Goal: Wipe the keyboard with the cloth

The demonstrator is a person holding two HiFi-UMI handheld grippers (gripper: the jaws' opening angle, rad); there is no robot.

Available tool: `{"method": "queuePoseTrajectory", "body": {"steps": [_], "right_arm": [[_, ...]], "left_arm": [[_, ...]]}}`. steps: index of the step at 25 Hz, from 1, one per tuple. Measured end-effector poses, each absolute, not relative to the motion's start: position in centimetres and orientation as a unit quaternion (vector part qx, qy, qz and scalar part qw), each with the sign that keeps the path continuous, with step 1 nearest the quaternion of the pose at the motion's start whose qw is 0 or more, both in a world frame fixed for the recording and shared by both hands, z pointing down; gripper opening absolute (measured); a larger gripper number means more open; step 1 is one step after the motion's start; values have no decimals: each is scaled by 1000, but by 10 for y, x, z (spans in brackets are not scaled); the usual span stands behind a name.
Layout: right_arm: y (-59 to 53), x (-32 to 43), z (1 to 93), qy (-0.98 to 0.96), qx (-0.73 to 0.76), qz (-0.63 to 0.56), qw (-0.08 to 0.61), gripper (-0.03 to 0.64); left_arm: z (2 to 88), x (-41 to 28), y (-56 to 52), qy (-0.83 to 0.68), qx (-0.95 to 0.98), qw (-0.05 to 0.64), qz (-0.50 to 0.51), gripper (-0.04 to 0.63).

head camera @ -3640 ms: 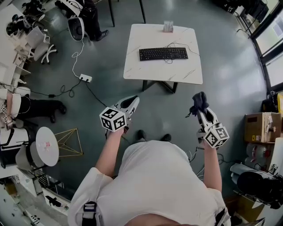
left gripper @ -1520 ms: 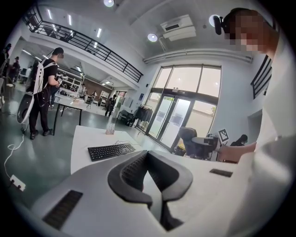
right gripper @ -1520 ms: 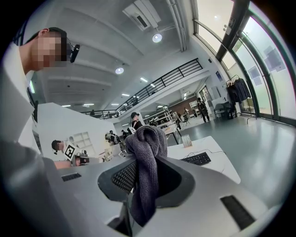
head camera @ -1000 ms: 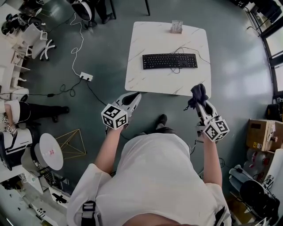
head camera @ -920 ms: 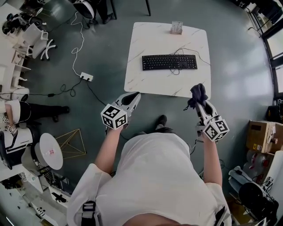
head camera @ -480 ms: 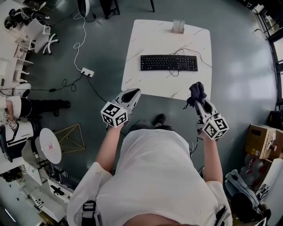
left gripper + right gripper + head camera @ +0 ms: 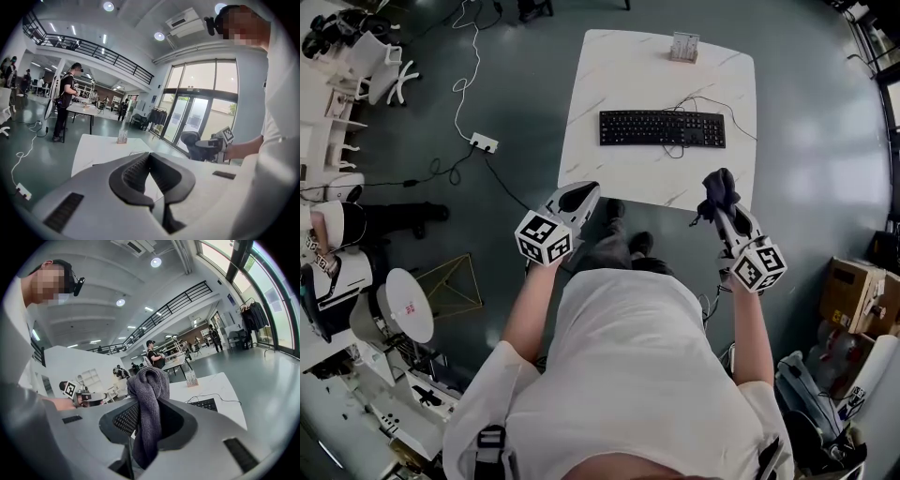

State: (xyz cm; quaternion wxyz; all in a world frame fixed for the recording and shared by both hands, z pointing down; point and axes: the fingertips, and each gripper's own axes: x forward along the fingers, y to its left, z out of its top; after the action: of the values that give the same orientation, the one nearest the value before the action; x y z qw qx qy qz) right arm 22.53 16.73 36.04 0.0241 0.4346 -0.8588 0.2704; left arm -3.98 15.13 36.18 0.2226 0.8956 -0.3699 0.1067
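Note:
A black keyboard lies across the middle of a white marble-top table, its cable curling behind it; its right end shows in the right gripper view. My right gripper is shut on a dark grey cloth, which bunches up above the jaws, just over the table's near right edge. My left gripper is shut and holds nothing, hovering at the table's near left corner. Both grippers stay short of the keyboard.
A small clear holder stands at the table's far edge. A power strip and cables lie on the floor to the left. Chairs and desks crowd the left side; cardboard boxes sit at the right. People stand farther off in the hall.
The person has walked up to the table; it now sits nearer in the head view. Both grippers have moved forward to its near edge, the cloth still held in the right one.

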Motion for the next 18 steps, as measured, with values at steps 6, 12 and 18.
{"method": "queuePoseTrajectory", "body": {"steps": [6,12,18], "right_arm": [[152,220,366,-850,447,277,34,103],[122,212,372,-838,465,283,38,104],[103,203,380,-826,476,299,51,104]], "left_arm": [[378,-40,124,-351,904,206,130,8],[402,-41,88,-326,911,197,155,8],[439,-44,57,-301,913,198,193,9]]}}
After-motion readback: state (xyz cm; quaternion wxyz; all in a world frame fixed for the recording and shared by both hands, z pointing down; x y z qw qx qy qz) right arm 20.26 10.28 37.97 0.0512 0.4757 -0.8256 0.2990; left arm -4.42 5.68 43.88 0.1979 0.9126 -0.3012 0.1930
